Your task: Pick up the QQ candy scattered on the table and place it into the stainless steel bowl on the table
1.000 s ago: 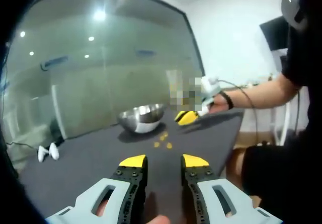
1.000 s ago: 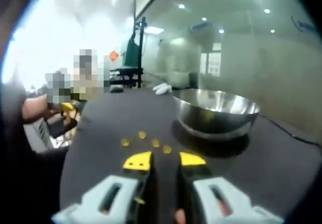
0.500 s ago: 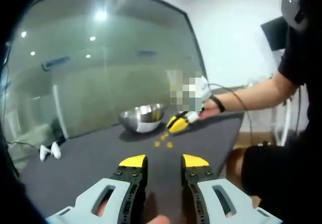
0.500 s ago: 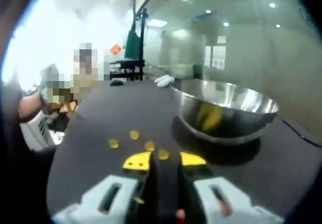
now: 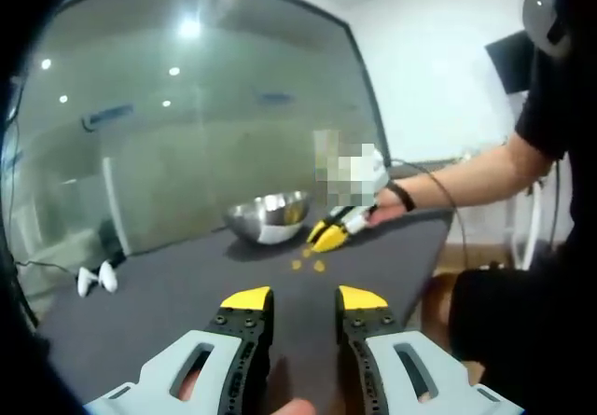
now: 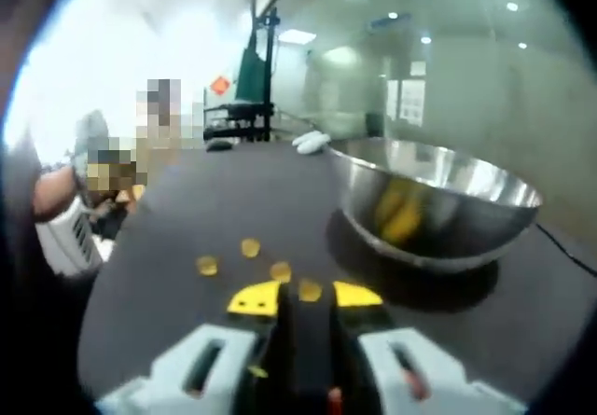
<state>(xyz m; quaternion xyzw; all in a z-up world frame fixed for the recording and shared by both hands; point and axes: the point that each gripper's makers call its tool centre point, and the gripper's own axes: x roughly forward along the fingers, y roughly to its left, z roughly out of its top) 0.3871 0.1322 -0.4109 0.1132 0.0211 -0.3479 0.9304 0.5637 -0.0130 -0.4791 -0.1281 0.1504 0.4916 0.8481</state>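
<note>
**Right gripper low over the candies, left gripper back over bare table**

In my left gripper view, nearest me at the bottom centre, the left gripper (image 5: pixel 304 299) has its yellow-tipped jaws spread with a clear gap and nothing between them, hovering over the dark table (image 5: pixel 168 294). Past the tips, a little right of centre, I see a few yellow QQ candies (image 5: pixel 308 265) lying on the table. Just beyond them the right gripper (image 5: pixel 328 236) comes in from the right, its yellow tips angled down close to the candies; I cannot tell from here whether it touches any. A person's forearm (image 5: pixel 466 177) reaches in behind it from the right edge. Further back, centre frame, sits the stainless steel bowl (image 5: pixel 269 217), and far off at the lower left lies a small white object (image 5: pixel 97 279).

In my right gripper view, that gripper's tips (image 6: pixel 305 297) sit at the bottom centre, parted by a narrow gap, with one candy (image 6: pixel 310 290) lying right in that gap at the tips; I cannot tell if it is pinched. Three more candies (image 6: pixel 249 247) lie just beyond, up and left. The bowl (image 6: pixel 438 212) stands in the right half, near the candies, with a yellow reflection on its side.
</note>
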